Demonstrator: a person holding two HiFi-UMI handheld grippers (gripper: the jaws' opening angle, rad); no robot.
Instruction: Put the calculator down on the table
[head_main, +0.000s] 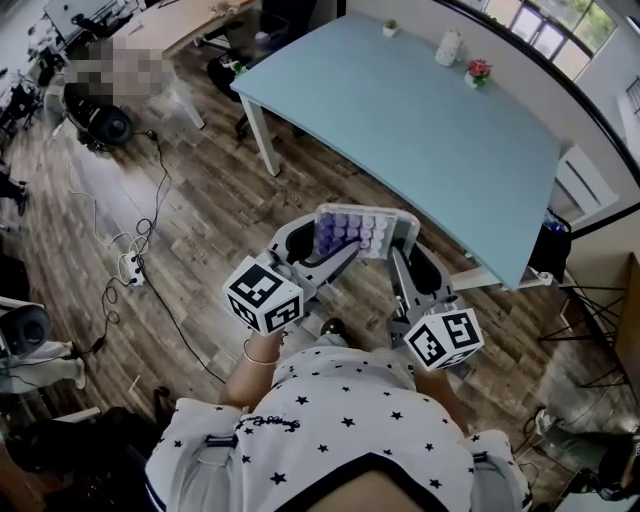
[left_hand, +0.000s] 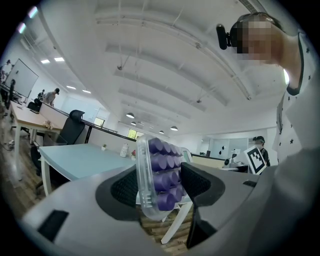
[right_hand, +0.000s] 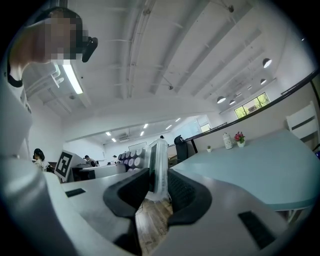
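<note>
Head view: the calculator (head_main: 365, 232) hangs at frame centre over the wood floor (head_main: 190, 250), just short of the table (head_main: 430, 130) and its near edge. The tabletop is broad, with small pots (head_main: 478, 72) only at its far edge. Left gripper view: the left gripper (left_hand: 160, 187) is clamped on the keyed end. Right gripper view: the right gripper (right_hand: 160, 187) pinches the clear rim narrowly, with the table at right.

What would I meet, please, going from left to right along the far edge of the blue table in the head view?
A small green potted plant → white jar → pot of pink flowers, all standing on the blue table.
</note>
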